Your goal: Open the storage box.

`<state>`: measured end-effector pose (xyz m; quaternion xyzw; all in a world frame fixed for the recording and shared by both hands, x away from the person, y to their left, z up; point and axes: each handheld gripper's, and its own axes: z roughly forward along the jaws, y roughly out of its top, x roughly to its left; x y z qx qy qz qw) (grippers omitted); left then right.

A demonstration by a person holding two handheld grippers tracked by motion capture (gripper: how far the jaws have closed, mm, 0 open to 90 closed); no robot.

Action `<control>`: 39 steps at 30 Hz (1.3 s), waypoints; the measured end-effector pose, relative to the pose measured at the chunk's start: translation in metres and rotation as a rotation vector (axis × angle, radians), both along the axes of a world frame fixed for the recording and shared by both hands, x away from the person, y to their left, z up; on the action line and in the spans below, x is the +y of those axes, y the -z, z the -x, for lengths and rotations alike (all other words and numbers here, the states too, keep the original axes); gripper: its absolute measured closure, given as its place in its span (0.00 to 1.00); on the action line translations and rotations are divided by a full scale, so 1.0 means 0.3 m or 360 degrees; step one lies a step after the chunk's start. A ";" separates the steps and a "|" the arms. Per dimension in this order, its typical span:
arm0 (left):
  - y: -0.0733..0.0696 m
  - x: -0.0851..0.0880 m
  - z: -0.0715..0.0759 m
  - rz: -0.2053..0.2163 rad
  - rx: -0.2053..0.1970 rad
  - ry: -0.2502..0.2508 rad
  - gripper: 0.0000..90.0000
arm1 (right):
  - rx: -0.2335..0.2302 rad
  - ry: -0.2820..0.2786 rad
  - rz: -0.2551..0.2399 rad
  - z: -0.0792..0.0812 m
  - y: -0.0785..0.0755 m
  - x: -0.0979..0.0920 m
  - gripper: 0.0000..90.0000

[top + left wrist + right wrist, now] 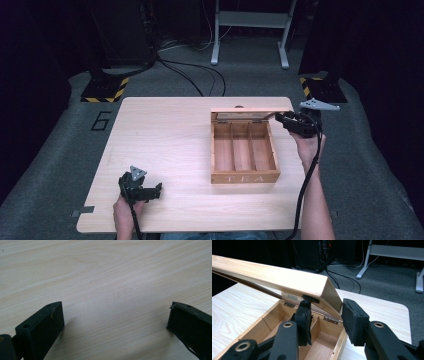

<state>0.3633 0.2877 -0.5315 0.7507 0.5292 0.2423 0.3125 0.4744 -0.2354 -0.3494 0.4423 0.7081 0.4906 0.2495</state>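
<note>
Nearest the person, the left gripper (150, 191) rests on the table (165, 145) with jaws spread wide and nothing between them, well apart from the box (243, 150). Farther off, the right gripper (325, 317) clamps the right end of the lid (287, 280), one jaw inside, one outside. That lid runs left to right and stands tilted over the three compartments, hinged at the far wall. The right gripper view shows the clamp on the lid's edge; the high view shows the box right of centre.
</note>
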 end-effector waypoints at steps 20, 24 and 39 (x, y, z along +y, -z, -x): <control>0.000 0.000 0.000 -0.0003 0.0000 0.0000 0.00 | 0.0006 -0.0004 0.0001 0.011 0.008 -0.001 0.66; 0.000 -0.001 0.001 -0.0002 -0.0002 0.0000 0.00 | 0.0007 -0.0005 0.0000 0.016 0.012 -0.001 0.66; 0.000 -0.001 0.000 0.0003 -0.0003 -0.0004 0.00 | 0.0012 -0.0004 -0.0020 0.057 0.048 -0.005 0.66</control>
